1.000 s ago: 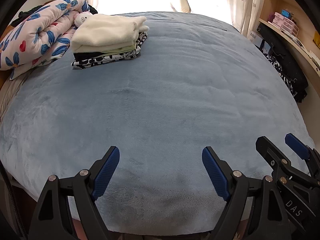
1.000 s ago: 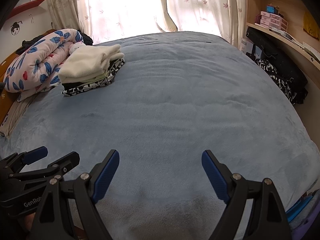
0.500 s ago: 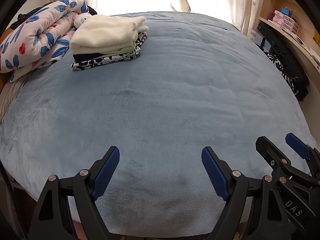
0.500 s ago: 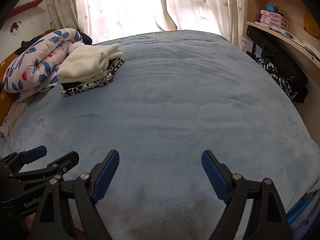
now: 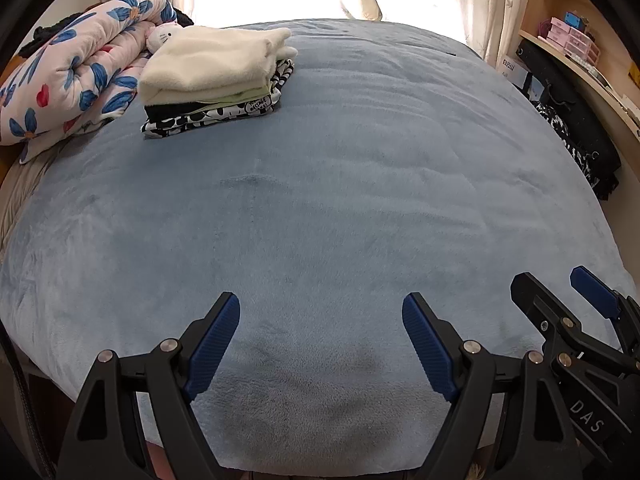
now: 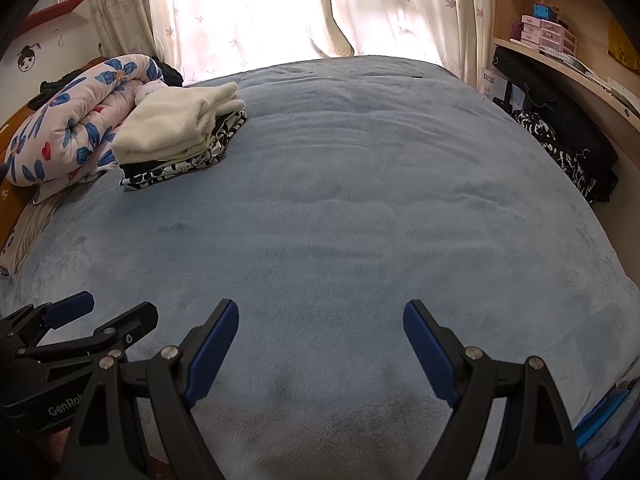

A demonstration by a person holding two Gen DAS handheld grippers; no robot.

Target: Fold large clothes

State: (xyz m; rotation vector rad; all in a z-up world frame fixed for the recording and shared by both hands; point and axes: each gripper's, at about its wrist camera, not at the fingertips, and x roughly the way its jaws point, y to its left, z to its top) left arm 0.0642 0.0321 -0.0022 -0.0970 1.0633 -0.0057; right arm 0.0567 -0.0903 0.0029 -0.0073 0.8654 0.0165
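The folded clothes sat in a neat pile far across the blue blanket, beside the flowery quilt, likely finished. The left gripper and right gripper hung wide apart, holding nothing.

My left gripper hangs wide open over the blue blanket's near edge; folded clothes stack sits at its far-left corner.
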